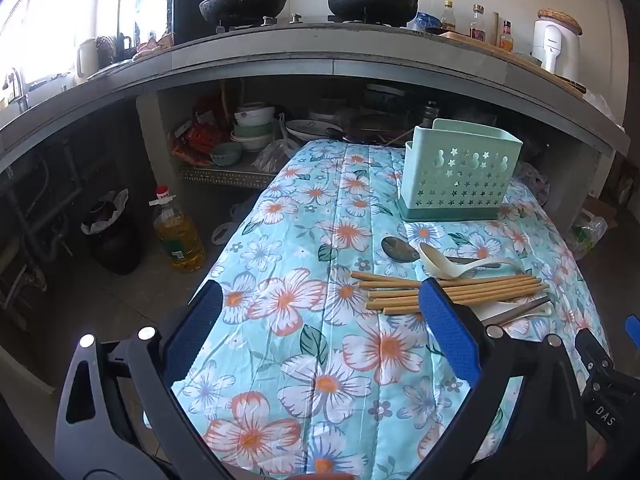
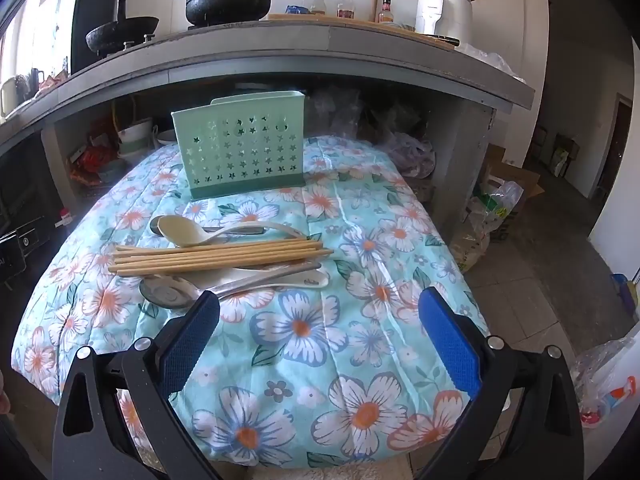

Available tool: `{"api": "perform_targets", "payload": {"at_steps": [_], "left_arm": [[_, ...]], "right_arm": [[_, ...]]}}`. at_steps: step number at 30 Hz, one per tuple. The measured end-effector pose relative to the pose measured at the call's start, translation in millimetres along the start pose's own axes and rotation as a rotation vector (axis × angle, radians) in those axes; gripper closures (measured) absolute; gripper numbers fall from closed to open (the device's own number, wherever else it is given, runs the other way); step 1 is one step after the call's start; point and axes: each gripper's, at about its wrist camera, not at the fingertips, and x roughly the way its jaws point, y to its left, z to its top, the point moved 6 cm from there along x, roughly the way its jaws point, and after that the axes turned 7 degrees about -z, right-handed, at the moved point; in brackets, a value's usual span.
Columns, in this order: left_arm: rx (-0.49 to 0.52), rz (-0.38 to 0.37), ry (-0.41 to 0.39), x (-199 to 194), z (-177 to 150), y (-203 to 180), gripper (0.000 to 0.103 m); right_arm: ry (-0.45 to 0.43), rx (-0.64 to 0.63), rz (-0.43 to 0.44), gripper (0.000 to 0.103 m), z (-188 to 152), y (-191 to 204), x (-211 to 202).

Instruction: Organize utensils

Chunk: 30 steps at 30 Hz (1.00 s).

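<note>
On the floral cloth (image 2: pixel 304 332), the utensil holder (image 2: pixel 240 148) stands at the far end. Nearer than the holder lies a spoon (image 2: pixel 188 230), then the chopsticks (image 2: pixel 216 258) in a row, then another spoon (image 2: pixel 168 290) nearest, partly under them.

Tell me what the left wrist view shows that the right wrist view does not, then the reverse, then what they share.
Only the left wrist view: a clear plastic bottle of yellow cooking oil on the floor beside a dark bin.

Only the right wrist view: the big shiny metal spoon bowl nearest the camera, and a dark doorway at the right.

Both: the mint-green perforated plastic utensil holder, the bundle of bamboo chopsticks, the cream plastic soup spoon, the floral quilted cloth, open jaws.
</note>
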Motion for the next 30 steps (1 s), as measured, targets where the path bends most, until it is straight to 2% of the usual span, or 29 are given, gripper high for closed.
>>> {"api": "perform_targets", "payload": {"at_steps": [14,30], "left_arm": [[0.027,-0.039,-0.023,-6,3,-9,0.009],[0.041,-0.051,-0.006,-2,1,-15,0.009]], "right_arm": [[-0.018,-0.002,-0.011,0.006,4,-3,-5],[-0.021,0.005,-0.012,0.006,6,-5,-6]]}}
